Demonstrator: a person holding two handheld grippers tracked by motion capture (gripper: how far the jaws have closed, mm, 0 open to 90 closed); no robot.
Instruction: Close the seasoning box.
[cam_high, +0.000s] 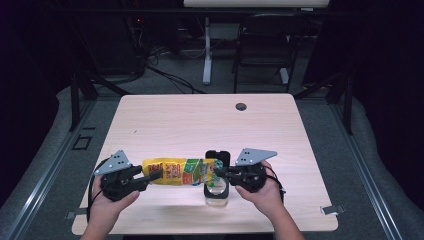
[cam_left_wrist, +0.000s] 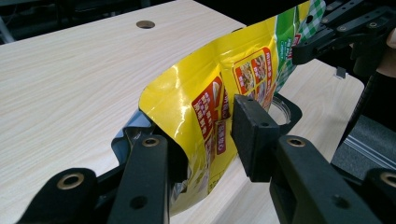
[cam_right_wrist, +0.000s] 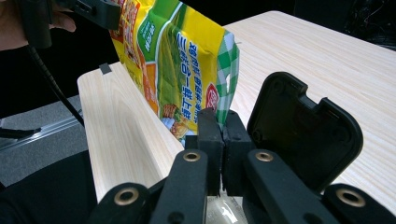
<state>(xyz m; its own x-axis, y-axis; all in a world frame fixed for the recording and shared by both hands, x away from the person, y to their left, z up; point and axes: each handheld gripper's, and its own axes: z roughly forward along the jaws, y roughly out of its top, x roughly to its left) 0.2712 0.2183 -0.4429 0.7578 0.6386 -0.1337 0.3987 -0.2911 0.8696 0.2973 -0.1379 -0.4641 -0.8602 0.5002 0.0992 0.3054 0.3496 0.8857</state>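
A yellow and green snack bag (cam_high: 182, 171) hangs level above the table's front, stretched between both grippers. My left gripper (cam_high: 152, 175) is shut on its yellow bottom end (cam_left_wrist: 196, 107), one pad (cam_left_wrist: 252, 133) pressing the printed side. My right gripper (cam_high: 220, 173) is shut, its pads (cam_right_wrist: 219, 133) pinching the bag's green checked corner (cam_right_wrist: 229, 70). Under that corner stands a clear container (cam_high: 216, 194) with its black lid (cam_right_wrist: 303, 130) flipped open; its rim (cam_left_wrist: 286, 108) shows behind the bag.
The light wood table (cam_high: 200, 125) has a round cable hole (cam_high: 241, 106) near its far edge. A black chair (cam_high: 265, 45) and a white table leg (cam_high: 207, 55) stand beyond it. The table's front edge is just under my hands.
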